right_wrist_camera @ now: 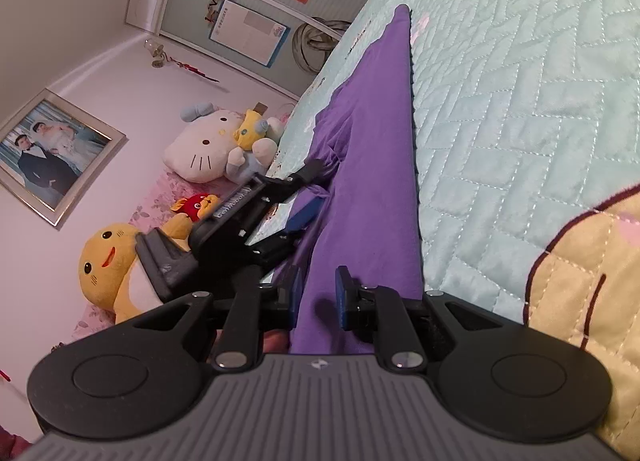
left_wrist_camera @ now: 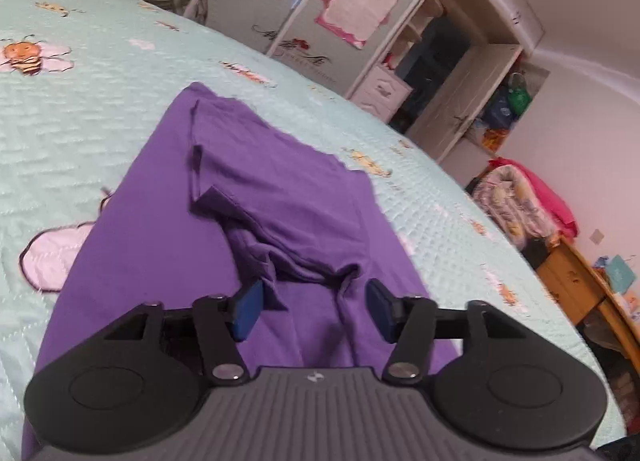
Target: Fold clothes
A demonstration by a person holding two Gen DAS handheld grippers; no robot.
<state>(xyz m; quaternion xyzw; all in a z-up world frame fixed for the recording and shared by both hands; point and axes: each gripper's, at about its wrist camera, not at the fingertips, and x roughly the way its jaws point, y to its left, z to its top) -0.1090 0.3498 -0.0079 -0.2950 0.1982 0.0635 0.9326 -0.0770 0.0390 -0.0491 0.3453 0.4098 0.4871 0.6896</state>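
The purple T-shirt [left_wrist_camera: 280, 197] lies partly folded on the bed [left_wrist_camera: 100, 109]. The left gripper [left_wrist_camera: 314, 311] has wide open jaws. The right gripper [right_wrist_camera: 318, 297] has jaws slightly apart around the shirt's edge, not pinching it.

Purple garment [left_wrist_camera: 168, 245] near end hidden under left gripper [left_wrist_camera: 314, 311] body; wardrobe posters' [left_wrist_camera: 358, 5] text unreadable.

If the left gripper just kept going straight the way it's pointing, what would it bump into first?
Most likely the bunched fold of the purple shirt right ahead of the open left gripper, lying on the bedspread; depth is hard to judge here.
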